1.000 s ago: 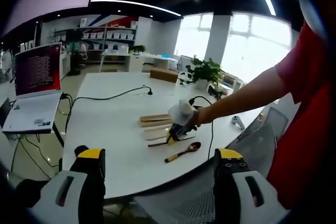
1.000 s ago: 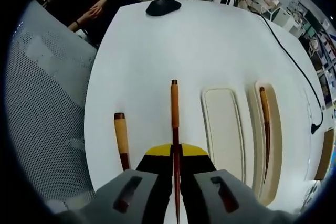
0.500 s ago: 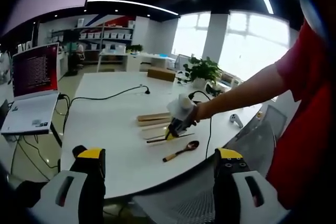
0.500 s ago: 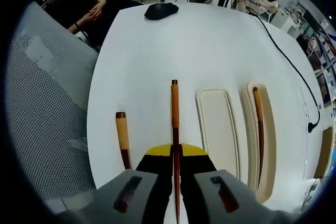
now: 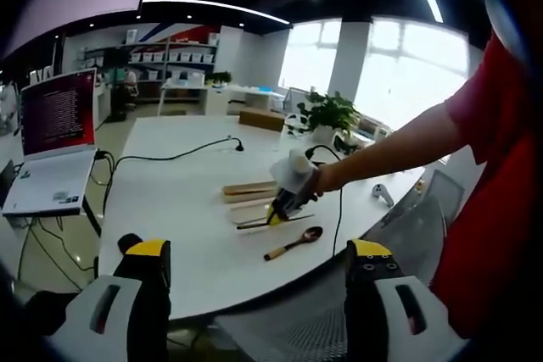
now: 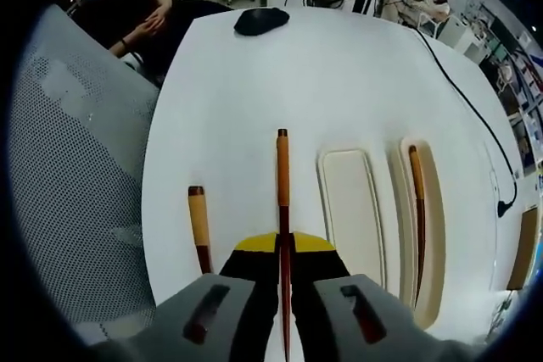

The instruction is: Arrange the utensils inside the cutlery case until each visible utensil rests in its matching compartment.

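Here, right tool (image 6: pixel 283 247) clenched on chopstick (image 6: pixel 282 184), cutlery case (image 6: pixel 382 226) just right.

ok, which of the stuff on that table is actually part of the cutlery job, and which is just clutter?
Job:
- cutlery case, one utensil already in a slot
- utensil clamped in the right gripper
- wooden spoon lying loose beside the case

Clutter:
- black mouse
- black cable
- laptop
- potted plant

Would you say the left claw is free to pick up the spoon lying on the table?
Probably yes: the left claw is open and holds nothing, and the spoon lies uncovered beside the right claw.
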